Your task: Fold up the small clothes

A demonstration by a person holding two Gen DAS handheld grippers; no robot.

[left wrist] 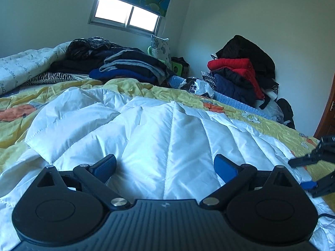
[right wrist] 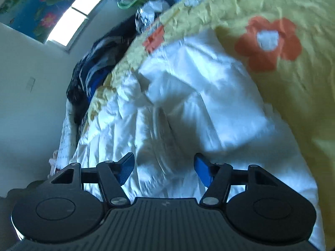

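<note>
Two grippers are hovering over one white quilted garment (left wrist: pixel 159 129) that is lying spread and rumpled on the yellow flowered bedspread (left wrist: pixel 18 129), no fold yet showing. Left gripper (left wrist: pixel 165 167) is standing open and empty near its middle; right gripper (right wrist: pixel 164 170), likewise gaping, is approaching its right edge, so folding is judged barely begun.

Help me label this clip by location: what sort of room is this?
Most likely a bedroom at home. A white quilted jacket lies spread on a bed with a yellow flowered cover, stacks of folded clothes sit behind it, and a window has a floral blind.
</note>
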